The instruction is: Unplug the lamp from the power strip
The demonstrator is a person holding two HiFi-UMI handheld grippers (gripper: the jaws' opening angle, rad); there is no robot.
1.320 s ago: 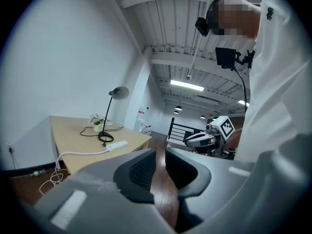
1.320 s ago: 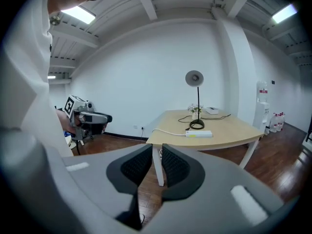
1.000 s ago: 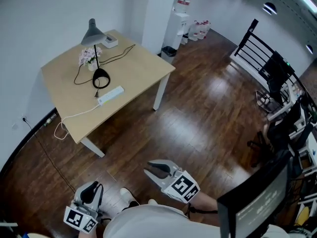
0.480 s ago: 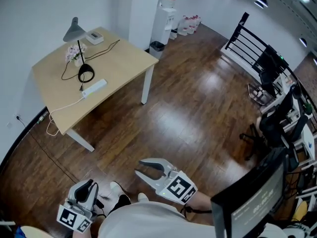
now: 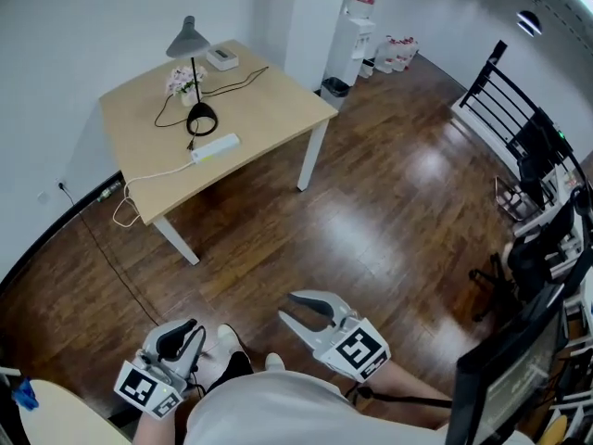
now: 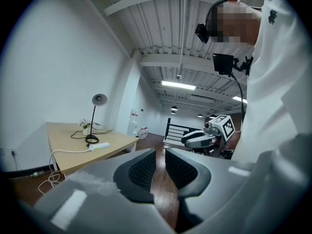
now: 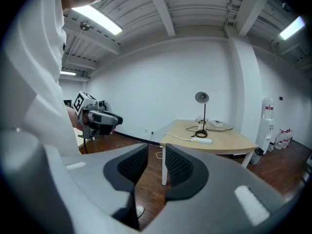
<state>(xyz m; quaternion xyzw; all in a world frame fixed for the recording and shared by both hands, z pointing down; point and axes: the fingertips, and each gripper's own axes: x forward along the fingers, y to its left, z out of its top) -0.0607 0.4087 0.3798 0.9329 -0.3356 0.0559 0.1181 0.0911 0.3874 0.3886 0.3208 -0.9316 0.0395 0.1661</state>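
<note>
Both grippers are way back from the action here. The left gripper (image 5: 178, 339) has its jaws nearly together, just a thin slit with only floor showing through. The right gripper (image 5: 288, 306) has its jaws clearly apart, with nothing between them either. The lamp (image 5: 193, 74) and the white power strip (image 5: 215, 147) sit on the table (image 5: 269, 109), far ahead of both sets of jaws. They're off to the left of the left ones and to the right of the right ones. The strip lies just beside the lamp's base.
</note>
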